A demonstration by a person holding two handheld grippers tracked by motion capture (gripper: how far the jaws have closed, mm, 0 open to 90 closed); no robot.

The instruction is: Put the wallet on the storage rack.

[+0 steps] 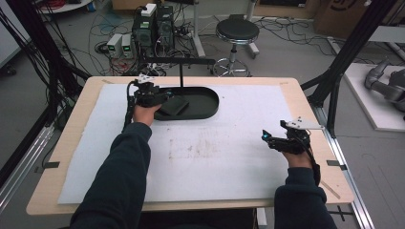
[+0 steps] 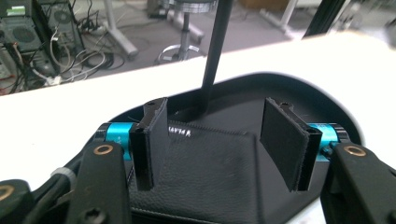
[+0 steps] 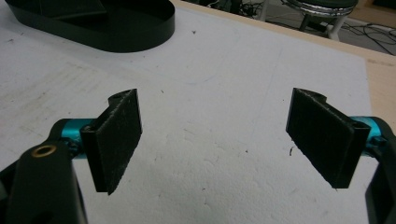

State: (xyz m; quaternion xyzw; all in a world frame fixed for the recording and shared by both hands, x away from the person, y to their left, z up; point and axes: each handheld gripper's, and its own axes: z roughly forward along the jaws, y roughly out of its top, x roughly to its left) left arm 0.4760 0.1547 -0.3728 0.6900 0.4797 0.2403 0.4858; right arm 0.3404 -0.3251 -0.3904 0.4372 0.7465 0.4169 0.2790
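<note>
A black leather wallet (image 1: pixel 174 106) lies tilted in the oval black tray (image 1: pixel 207 109) at the back left of the white mat. My left gripper (image 1: pixel 165 98) reaches over the tray's left end. In the left gripper view its jaws stand apart on either side of the wallet (image 2: pixel 205 163), with a gap showing beside the right pad (image 2: pixel 285 140). Just beyond it the tray's black post (image 2: pixel 215 51) rises. My right gripper (image 1: pixel 270 140) hovers over the mat near the right edge, open, with bare mat between its fingers (image 3: pixel 215 107).
The post (image 1: pixel 181 76) carries a black crossbar (image 1: pixel 179 60) over the tray. The white mat (image 1: pixel 229 157) covers most of the wooden table. A stool (image 1: pixel 237 31) and computer towers (image 1: pixel 153 26) stand on the floor beyond. A black frame leg (image 1: pixel 334 90) rises at the right.
</note>
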